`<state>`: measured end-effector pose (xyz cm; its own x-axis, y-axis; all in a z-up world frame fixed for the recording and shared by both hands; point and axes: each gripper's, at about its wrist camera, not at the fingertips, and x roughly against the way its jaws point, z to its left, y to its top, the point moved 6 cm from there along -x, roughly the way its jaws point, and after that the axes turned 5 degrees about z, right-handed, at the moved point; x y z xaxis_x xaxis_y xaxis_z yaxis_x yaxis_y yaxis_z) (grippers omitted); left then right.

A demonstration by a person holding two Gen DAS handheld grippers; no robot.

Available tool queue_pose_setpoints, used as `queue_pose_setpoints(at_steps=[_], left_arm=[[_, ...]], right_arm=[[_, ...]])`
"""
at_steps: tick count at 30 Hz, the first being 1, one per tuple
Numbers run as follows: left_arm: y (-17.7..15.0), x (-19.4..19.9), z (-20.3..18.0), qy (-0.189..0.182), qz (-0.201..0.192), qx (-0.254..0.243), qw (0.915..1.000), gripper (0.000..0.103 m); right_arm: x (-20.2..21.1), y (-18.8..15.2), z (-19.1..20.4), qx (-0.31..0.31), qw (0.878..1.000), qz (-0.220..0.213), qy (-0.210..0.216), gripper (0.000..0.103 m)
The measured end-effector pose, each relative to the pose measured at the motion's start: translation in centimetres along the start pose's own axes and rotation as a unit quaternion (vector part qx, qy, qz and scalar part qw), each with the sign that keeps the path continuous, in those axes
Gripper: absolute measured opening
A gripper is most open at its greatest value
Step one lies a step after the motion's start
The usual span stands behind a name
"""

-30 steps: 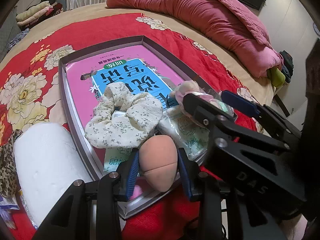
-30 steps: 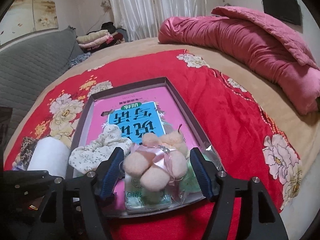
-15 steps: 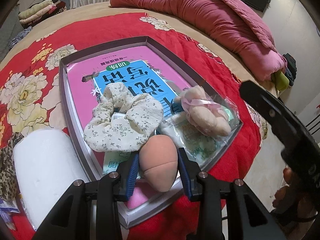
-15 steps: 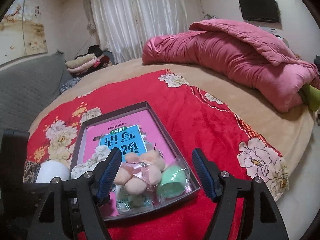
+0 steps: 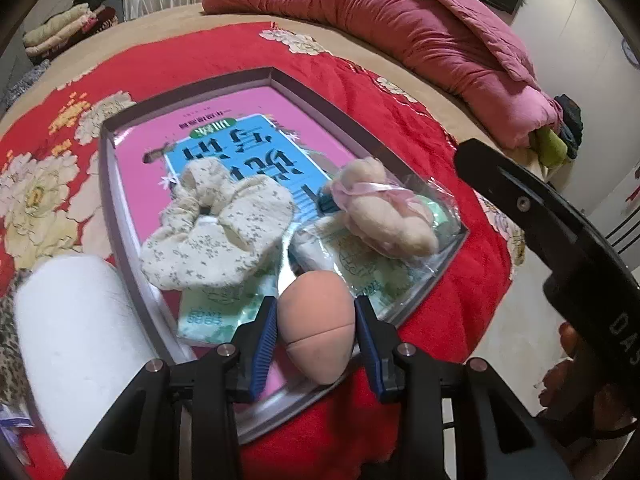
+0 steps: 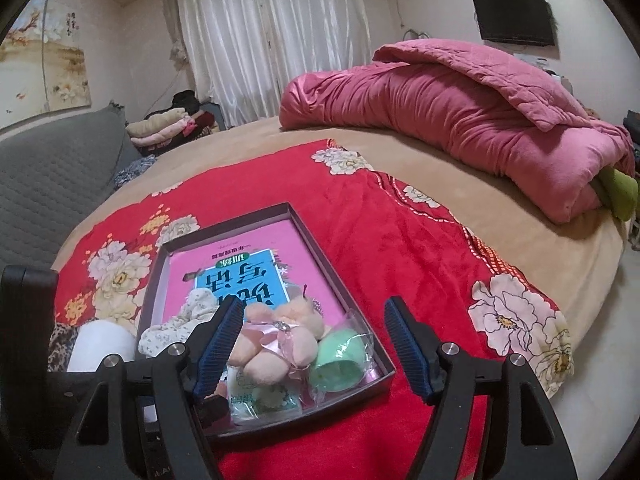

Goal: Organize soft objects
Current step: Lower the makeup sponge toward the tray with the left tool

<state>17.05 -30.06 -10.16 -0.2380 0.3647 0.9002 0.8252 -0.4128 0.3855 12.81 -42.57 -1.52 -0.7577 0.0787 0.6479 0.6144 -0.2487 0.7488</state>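
My left gripper (image 5: pixel 316 330) is shut on a peach makeup sponge (image 5: pixel 318 326), held over the near edge of a grey tray (image 5: pixel 105 168) lined with a pink book. In the tray lie a floral scrunchie (image 5: pixel 218 236), a bagged peach plush bow (image 5: pixel 382 216) and a tissue pack (image 5: pixel 208 314). My right gripper (image 6: pixel 314 350) is open and empty, raised back above the tray's near end (image 6: pixel 380 380). Below it I see the plush bow (image 6: pixel 272 346) and a green sponge in a bag (image 6: pixel 340 362).
A white paper roll (image 5: pixel 76 344) lies left of the tray on the red floral blanket (image 5: pixel 432 120). A pink duvet (image 6: pixel 480 120) is heaped at the far side of the bed. Folded clothes (image 6: pixel 168 128) sit at the back. The floor is to the right.
My right gripper let go of the bagged plush bow in the tray and pulled up and back. My left gripper stayed shut on the sponge and barely moved.
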Motion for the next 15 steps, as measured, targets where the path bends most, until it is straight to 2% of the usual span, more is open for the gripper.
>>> queue_pose_setpoints(at_steps=[15], left_arm=[[0.11,-0.27,-0.13,0.008,0.001,-0.006,1.0000,0.041]], right_arm=[[-0.14,-0.06,-0.54,-0.005,1.000,0.002,0.001,0.074]])
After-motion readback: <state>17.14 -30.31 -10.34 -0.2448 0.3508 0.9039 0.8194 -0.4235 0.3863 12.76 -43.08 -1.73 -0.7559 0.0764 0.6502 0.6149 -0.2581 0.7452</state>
